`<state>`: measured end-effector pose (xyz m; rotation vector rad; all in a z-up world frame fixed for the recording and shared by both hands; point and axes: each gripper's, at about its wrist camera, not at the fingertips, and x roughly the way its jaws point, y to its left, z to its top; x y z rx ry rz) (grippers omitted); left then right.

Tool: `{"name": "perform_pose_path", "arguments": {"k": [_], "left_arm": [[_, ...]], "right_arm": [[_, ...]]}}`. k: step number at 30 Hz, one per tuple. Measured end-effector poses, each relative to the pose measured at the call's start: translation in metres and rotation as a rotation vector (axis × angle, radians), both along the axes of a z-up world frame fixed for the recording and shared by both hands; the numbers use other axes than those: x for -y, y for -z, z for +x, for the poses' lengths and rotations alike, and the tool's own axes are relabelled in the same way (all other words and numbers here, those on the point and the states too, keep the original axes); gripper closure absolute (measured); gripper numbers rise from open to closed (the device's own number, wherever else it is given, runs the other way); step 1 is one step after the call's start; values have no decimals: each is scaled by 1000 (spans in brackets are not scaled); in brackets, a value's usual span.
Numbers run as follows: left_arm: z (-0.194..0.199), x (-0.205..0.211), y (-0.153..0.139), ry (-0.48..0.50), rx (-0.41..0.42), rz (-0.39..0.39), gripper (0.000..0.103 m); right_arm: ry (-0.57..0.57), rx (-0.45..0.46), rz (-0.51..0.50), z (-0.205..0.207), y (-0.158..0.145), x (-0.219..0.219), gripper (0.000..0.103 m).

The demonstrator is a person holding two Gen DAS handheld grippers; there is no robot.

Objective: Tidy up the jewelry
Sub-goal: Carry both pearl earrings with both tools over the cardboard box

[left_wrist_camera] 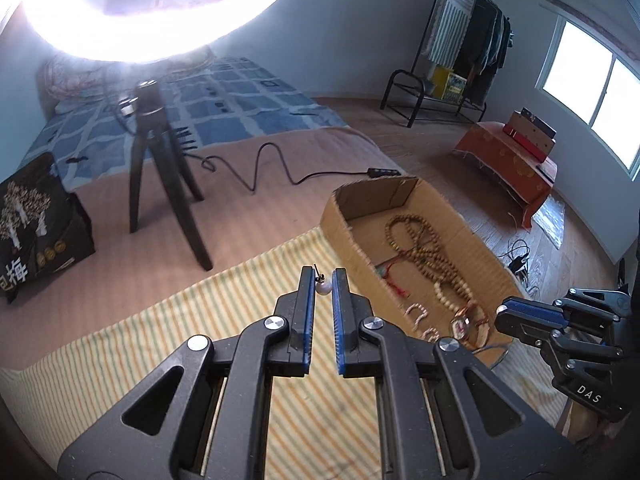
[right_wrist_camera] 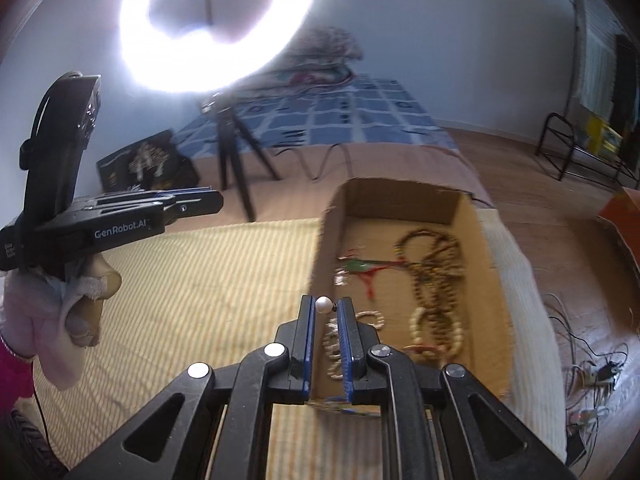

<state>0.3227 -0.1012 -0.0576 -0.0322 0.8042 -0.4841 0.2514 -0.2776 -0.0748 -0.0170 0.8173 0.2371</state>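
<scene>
My left gripper (left_wrist_camera: 324,280) is shut on a pearl earring (left_wrist_camera: 323,287) and holds it above the striped cloth (left_wrist_camera: 224,320), left of the cardboard box (left_wrist_camera: 344,236). My right gripper (right_wrist_camera: 325,306) is shut on another pearl earring (right_wrist_camera: 323,304) and hangs over the box's near left wall (right_wrist_camera: 320,264). In the box lie brown bead necklaces (right_wrist_camera: 436,268), white bead bracelets (right_wrist_camera: 436,332) and a green and red pendant (right_wrist_camera: 360,266). The right gripper also shows in the left wrist view (left_wrist_camera: 500,314). The left gripper also shows in the right wrist view (right_wrist_camera: 218,200).
A ring light on a black tripod (left_wrist_camera: 160,184) stands behind the cloth, with its cable (left_wrist_camera: 272,164) lying on the bed. A black box (left_wrist_camera: 36,224) stands at the far left. Loose wires (right_wrist_camera: 592,376) lie on the floor to the right.
</scene>
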Motion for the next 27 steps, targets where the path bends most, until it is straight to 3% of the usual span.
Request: {"name": "perform_pose_path", "arguments": {"k": [12, 27], "left_arm": [[23, 63, -12, 38, 21, -4, 97], [44, 117, 5, 50, -27, 66, 97]], "right_arm": [[88, 11, -1, 10, -7, 36, 94], [125, -34, 28, 23, 1, 55, 94]]}}
